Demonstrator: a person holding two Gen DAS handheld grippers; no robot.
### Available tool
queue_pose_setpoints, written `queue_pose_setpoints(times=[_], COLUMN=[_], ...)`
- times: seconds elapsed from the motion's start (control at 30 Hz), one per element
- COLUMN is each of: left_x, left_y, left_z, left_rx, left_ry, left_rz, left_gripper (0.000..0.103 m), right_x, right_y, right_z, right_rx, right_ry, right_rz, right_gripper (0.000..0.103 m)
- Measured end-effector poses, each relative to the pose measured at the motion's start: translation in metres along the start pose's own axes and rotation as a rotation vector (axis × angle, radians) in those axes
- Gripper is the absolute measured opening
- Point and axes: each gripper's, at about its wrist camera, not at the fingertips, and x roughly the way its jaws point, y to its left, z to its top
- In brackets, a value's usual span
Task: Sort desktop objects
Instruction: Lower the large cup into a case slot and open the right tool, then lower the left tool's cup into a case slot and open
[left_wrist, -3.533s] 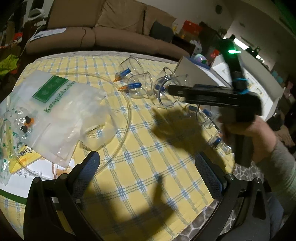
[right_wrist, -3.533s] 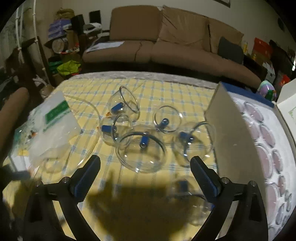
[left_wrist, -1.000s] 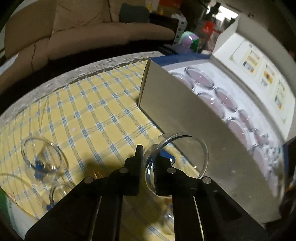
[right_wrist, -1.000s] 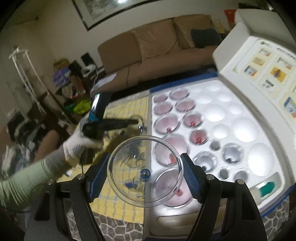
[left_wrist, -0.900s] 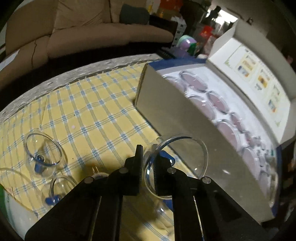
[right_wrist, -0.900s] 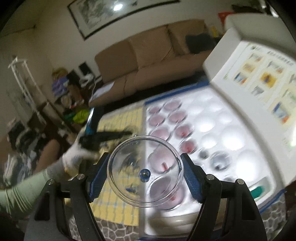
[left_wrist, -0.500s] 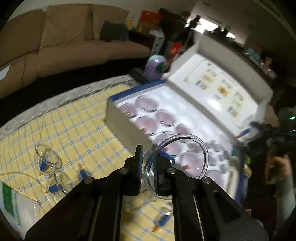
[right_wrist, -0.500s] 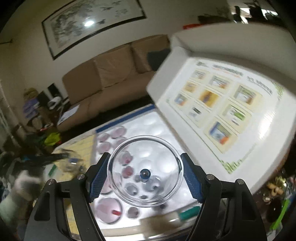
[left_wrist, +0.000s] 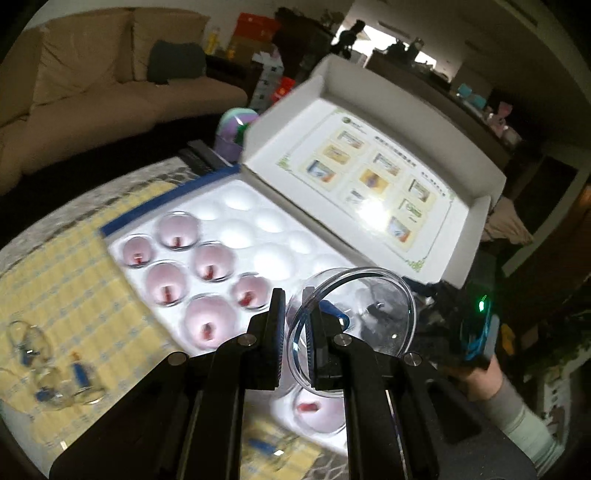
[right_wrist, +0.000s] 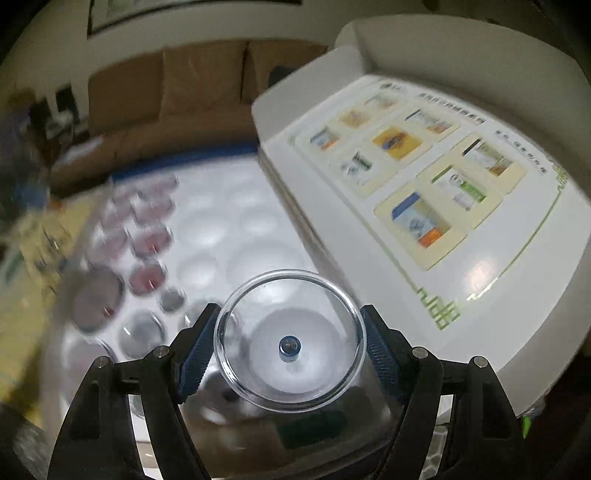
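The left gripper (left_wrist: 297, 332) is pinched narrow on the rim of a clear cup (left_wrist: 354, 325), the wall caught between its pads, cup mouth turned sideways. The right gripper (right_wrist: 290, 349) stands wide and holds a second cup (right_wrist: 290, 339) across its full width, mouth facing the camera, the blue valve (right_wrist: 290, 347) at its far end.

Both cups hang above the white tray (left_wrist: 258, 206). Below and ahead of the left gripper lie the filled wells (left_wrist: 212, 321) with pink-looking cups in them; further ahead, nearer the lid (left_wrist: 373, 173), the wells (left_wrist: 273, 258) are bare. Under the right gripper I judge a large empty well (right_wrist: 291, 354) sits almost straight below the cup (blur makes the match uncertain).

To do this step well, each cup should go valve-first into a well of its own width, lowered square and released only once it seats. The left cup, held by one thin wall, may swing or slip; it wants a slow descent and a turn of the wrist first.

Room is tight on the right gripper's right side, where the raised lid stands close. The two grippers are near each other over the tray, the right hand (left_wrist: 476, 373) just to the left gripper's right, so one cup at a time seems safer. Loose cups (left_wrist: 55, 376) wait on the surface (left_wrist: 66, 280) to the left.
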Motion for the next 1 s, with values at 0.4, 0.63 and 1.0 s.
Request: queue_pose_setpoints(times=[0.4,0.63,1.0], left_x=[0.117,0.176,0.207], left_y=[-0.043,-0.047,-0.051], left_z=[0.037,0.037,0.032], left_rx=[-0.042,-0.059,0.021], left_ry=[0.117,0.227,0.311], left_rz=[-0.045,0.003,0.178], left_gripper=[0.009,0.009,0.012], right_x=[-0.084,-0.098,-0.088], right_y=[-0.031,-0.051,-0.054], right_z=[0.005,0.006,-0.004], right_rx=[0.119,0.157,0.118], right_ry=[-0.218,-0.231,-0.211], right_rz=[0.062,0.086,0.059], right_gripper=[0.088,0.088,0.088])
